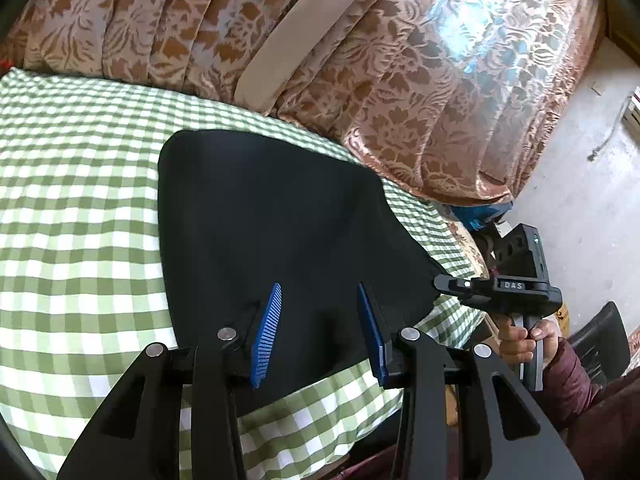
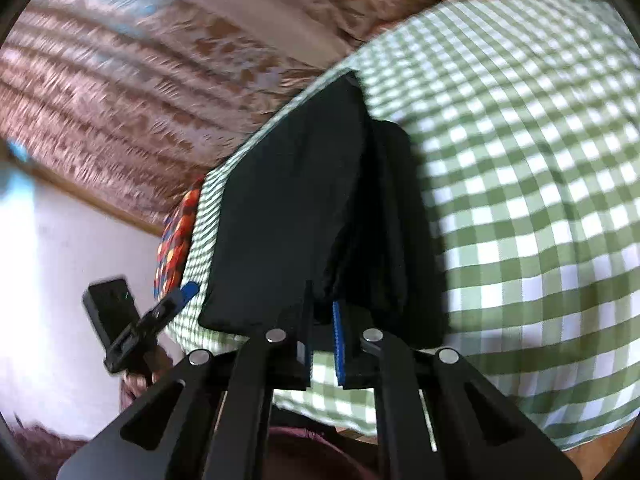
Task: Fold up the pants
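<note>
Black pants point(image 1: 272, 216) lie folded on a green-and-white checked cloth point(image 1: 80, 200). My left gripper point(image 1: 320, 285) hovers over their near edge with its blue pads well apart and nothing pinched. The right gripper point(image 1: 440, 280), held by a hand, meets the pants' right edge. In the right wrist view the pants point(image 2: 288, 208) show stacked layers. There the right gripper point(image 2: 322, 298) has its pads almost together on a bunched fold at the near hem. The left gripper point(image 2: 178, 300) sits at the pants' left corner.
A brown floral fabric point(image 1: 400, 80) hangs behind the checked surface. Pale floor point(image 1: 580, 208) lies to the right, with a dark chair point(image 1: 600, 332) near the hand. A colourful dotted cloth point(image 2: 176, 236) shows under the checked cloth's left edge.
</note>
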A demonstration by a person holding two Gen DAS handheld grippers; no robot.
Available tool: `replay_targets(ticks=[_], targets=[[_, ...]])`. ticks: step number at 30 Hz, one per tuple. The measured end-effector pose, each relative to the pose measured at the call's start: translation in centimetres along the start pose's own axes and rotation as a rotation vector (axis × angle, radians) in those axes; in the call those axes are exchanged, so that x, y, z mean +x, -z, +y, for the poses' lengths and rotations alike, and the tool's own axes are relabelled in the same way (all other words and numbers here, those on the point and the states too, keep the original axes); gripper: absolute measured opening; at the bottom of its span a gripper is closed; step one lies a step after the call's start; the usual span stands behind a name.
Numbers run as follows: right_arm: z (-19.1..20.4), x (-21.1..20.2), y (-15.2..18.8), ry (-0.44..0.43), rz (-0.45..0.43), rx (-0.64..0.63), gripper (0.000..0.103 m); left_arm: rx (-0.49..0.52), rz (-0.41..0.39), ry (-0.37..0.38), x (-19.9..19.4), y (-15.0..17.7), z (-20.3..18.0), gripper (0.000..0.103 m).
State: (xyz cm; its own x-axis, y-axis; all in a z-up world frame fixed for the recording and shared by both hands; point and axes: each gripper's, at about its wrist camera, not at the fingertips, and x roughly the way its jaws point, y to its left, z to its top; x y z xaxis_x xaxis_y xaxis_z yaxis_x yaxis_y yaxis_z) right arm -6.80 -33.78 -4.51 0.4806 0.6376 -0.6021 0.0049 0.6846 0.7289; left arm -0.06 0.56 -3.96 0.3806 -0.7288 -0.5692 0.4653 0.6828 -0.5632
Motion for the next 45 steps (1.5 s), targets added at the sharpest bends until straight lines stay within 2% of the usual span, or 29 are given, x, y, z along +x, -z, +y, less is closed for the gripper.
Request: replay_targets(ticks=[2, 4, 6, 10, 12, 14, 15, 17, 20, 23, 28, 29, 31, 33, 34, 37, 42, 43, 45], targets=[[0.4, -0.6, 0.5, 0.029, 0.005, -0.042, 0.006, 0.017, 0.019, -0.004, 0.0, 0.3, -0.2, 0.038], [-0.9, 0.2, 0.9, 0.117, 0.026, -0.038, 0.006, 0.012, 0.063, -0.026, 0.9, 0.9, 0.3, 0.038], [-2.5, 1.1, 1.0, 0.107, 0.031, 0.009, 0.006, -0.007, 0.095, -0.038, 1.9, 1.7, 0.8, 0.038], [-3.7, 1.6, 1.4, 0.057, 0.009, 0.041, 0.006, -0.024, 0.073, -0.053, 1.7, 1.8, 0.7, 0.038], [-3.3, 0.9, 1.4, 0.031, 0.023, 0.024, 0.015, -0.021, 0.065, -0.056, 1.3, 1.5, 0.5, 0.038], [-2.8, -0.6, 0.8, 0.051, -0.001, 0.006, 0.055, 0.001, 0.045, -0.074, 0.9, 0.7, 0.0, 0.038], [-2.5, -1.5, 0.4, 0.088, -0.029, -0.009, 0.055, 0.005, 0.035, -0.078, 0.8, 0.4, -0.1, 0.038], [-1.1, -2.7, -0.7, 0.096, -0.075, -0.042, 0.055, 0.006, 0.006, -0.086, 0.5, -0.5, -0.1, 0.038], [1.3, -2.3, -2.9, 0.089, -0.114, -0.091, 0.056, 0.001, -0.028, -0.117, 0.7, -2.2, 0.3, 0.038], [3.6, 0.5, -5.6, 0.070, -0.125, -0.114, 0.060, 0.013, -0.037, -0.154, 1.5, -3.4, 0.2, 0.038], [6.1, 6.7, -9.1, 0.117, -0.143, -0.146, 0.060, 0.083, -0.010, -0.249, 3.4, -3.2, -0.6, 0.038], [6.2, 7.9, -9.6, 0.148, -0.151, -0.159, 0.060, 0.096, 0.002, -0.272, 3.8, -2.9, -0.6, 0.038], [5.4, 9.6, -10.1, 0.229, -0.158, -0.165, 0.060, 0.114, 0.032, -0.307, 4.8, -2.0, -0.6, 0.038], [3.6, 10.8, -10.0, 0.306, -0.158, -0.154, 0.049, 0.122, 0.052, -0.345, 5.6, -1.0, -0.4, 0.038], [2.3, 11.4, -9.6, 0.340, -0.156, -0.150, 0.038, 0.126, 0.050, -0.351, 5.7, -0.6, -0.5, 0.038], [-1.0, 11.4, -8.7, 0.279, -0.185, -0.090, 0.028, 0.136, 0.042, -0.369, 6.2, -0.2, -0.8, 0.038], [-0.8, 10.8, -8.8, 0.267, -0.190, -0.098, 0.029, 0.134, 0.057, -0.406, 6.3, -0.9, -1.3, 0.040], [-0.6, 10.5, -8.8, 0.258, -0.193, -0.094, 0.029, 0.139, 0.060, -0.419, 6.3, -1.2, -1.5, 0.045], [-0.4, 9.6, -8.8, 0.221, -0.194, -0.079, 0.038, 0.144, 0.057, -0.441, 6.0, -1.5, -1.9, 0.052]])
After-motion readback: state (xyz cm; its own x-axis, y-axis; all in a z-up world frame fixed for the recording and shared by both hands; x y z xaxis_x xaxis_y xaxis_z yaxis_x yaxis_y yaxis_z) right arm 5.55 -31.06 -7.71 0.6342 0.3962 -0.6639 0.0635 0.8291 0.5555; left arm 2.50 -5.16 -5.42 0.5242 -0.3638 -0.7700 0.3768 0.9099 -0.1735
